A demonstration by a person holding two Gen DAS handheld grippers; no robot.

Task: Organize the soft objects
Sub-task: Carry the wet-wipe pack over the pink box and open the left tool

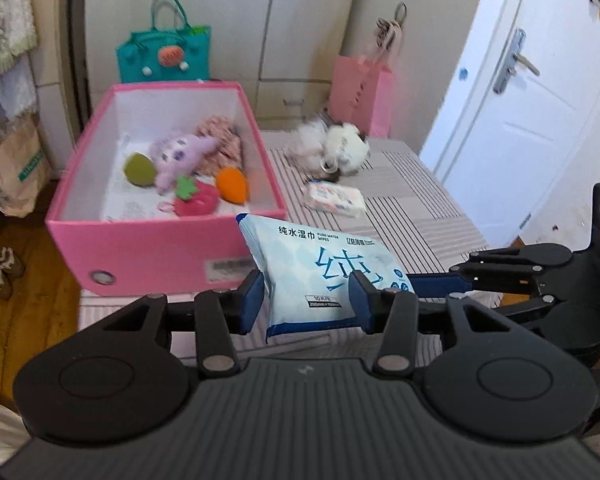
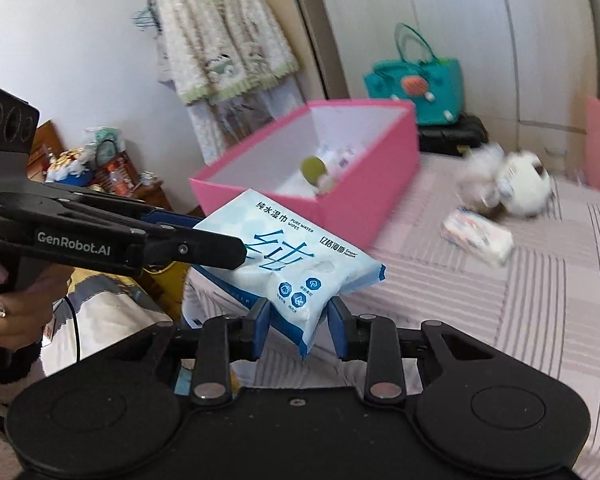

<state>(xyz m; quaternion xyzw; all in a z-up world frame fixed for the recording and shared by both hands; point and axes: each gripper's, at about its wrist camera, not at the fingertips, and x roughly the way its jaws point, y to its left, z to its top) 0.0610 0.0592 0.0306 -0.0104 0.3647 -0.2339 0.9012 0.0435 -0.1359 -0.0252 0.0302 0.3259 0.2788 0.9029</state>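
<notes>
A light blue wet wipes pack is held above the striped bed between both grippers. My left gripper is shut on one end of it; it shows in the right wrist view clamping the pack's far side. My right gripper is shut on the pack's other end; its fingers reach in from the right. A pink box just beyond holds several soft toys: a purple plush, an orange carrot, a red strawberry.
On the bed lie a small wipes pack and a white fluffy plush. A teal bag and a pink bag stand behind. A white door is at right. Wooden floor is at left.
</notes>
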